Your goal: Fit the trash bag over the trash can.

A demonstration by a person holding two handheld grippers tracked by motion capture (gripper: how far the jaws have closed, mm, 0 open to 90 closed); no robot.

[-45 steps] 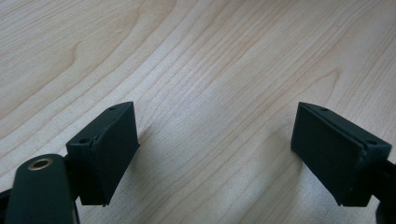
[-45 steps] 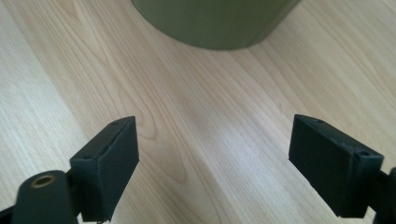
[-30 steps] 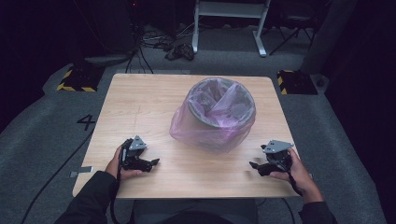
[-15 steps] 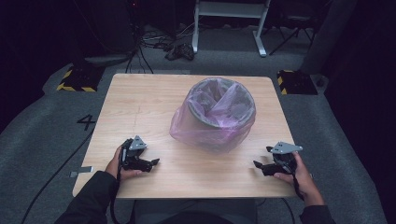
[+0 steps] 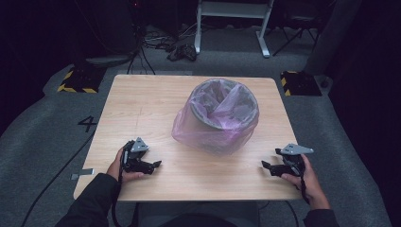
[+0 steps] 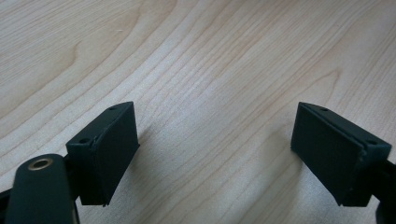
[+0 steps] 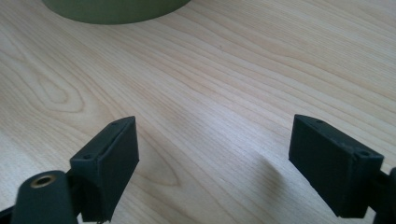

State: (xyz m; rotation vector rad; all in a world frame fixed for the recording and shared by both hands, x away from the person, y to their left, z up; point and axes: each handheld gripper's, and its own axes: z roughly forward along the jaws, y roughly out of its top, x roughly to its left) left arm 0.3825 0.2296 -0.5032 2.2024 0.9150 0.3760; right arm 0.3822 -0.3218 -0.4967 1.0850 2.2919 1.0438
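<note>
Both my claws low on the table (image 5: 142,109), nothing gripped.
My left gripper (image 5: 152,165) at 8 o'clock, jaws wide; lined bin (image 5: 222,113) centre; my right gripper (image 5: 267,168) at 4 o'clock, jaws wide.

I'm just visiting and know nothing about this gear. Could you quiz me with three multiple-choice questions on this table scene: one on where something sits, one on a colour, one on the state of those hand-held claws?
1. Where does the bin stand?
A. at the table's near left corner
B. about mid-table, towards the far right
C. on the floor

2. What colour is the bag lining the bin?
A. see-through purple
B. solid black
C. bright yellow

3. How do the jaws of the left gripper and right gripper stand?
A. both shut on the bag
B. one open, one shut
C. both wide open, holding nothing

Answers: 1 B, the high view shows it there on the table. 2 A, the bin shows through the purple film. 3 C, each gripper view shows bare wood between its jaws.
</note>
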